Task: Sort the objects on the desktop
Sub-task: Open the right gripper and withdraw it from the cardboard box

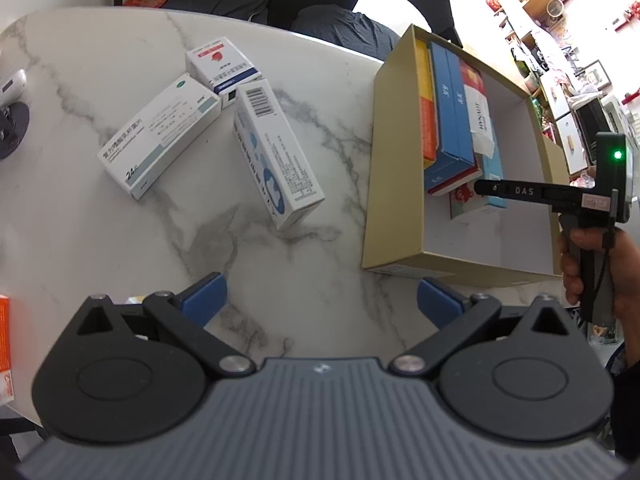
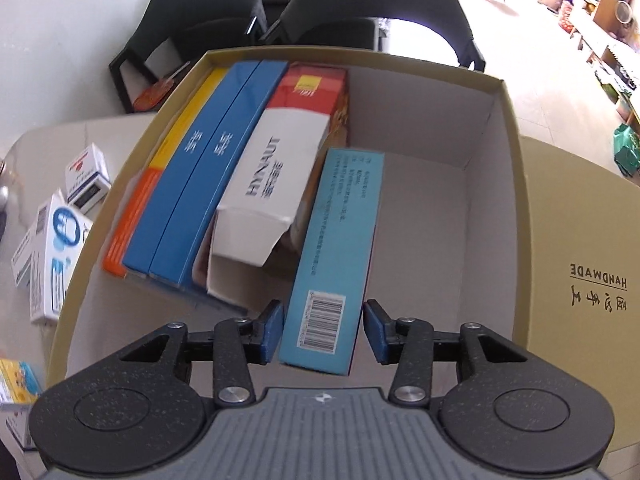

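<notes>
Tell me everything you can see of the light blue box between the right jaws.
The light blue box is a slim cardboard carton with small dark print along its face and a white barcode label at the near end. It stands on a long edge inside the tan storage box, leaning against the neighbouring cartons on its left. The right gripper straddles its near end; a gap shows at the right pad, so it looks released.

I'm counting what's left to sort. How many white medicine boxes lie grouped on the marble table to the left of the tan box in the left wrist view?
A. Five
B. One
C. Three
C: three white medicine boxes lie together on the marble table, left of the tan box.
</notes>
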The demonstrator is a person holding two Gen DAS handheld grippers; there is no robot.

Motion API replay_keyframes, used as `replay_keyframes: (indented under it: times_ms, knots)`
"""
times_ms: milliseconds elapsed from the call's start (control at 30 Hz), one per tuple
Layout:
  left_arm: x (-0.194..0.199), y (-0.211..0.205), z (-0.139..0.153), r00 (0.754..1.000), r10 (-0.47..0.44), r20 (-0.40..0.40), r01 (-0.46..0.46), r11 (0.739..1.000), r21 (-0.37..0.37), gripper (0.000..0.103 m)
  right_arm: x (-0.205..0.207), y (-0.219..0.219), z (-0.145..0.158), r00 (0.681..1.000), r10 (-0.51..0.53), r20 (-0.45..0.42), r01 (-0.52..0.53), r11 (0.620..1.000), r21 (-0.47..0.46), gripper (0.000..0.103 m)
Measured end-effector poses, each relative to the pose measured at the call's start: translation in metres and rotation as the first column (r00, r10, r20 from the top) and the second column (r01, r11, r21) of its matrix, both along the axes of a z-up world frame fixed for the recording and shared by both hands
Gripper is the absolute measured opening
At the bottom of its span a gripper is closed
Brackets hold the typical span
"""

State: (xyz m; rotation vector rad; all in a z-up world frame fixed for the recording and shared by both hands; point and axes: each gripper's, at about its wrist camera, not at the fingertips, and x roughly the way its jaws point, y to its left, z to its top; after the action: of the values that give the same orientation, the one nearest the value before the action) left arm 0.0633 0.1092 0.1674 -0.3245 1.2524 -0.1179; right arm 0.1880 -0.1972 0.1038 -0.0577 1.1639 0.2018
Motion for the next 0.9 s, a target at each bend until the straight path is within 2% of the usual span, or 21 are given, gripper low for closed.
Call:
replay_keyframes:
  times_ms: [133,400,667,900]
  knots:
    - [-0.002,0.004,-0.003,1.0,0.016,-0.003,-0.016,1.0,-0.008,0.103,-0.005,0.006,-0.003,0.999,0.031,-0.01,-0.031,0.999,-0.021,0.05]
    - [-0.003,0.007,-0.002,1.0,0.028,0.004,-0.028,1.0,-0.01,0.103,0.001,0.012,-0.007,0.995,0.092,0.031,-0.089,0.992,-0.085,0.047]
    - [-0.009,0.009,0.0,0.999,0.036,0.011,-0.036,0.999,-0.001,0.103,0.026,0.007,-0.007,0.992,0.121,0.046,-0.116,0.989,-0.096,0.048]
    - [-0.025,0.028,-0.004,0.996,0.09,-0.008,-0.09,0.996,0.01,0.103,0.012,0.009,-0.007,0.993,0.106,0.046,-0.102,0.991,-0.084,0.051]
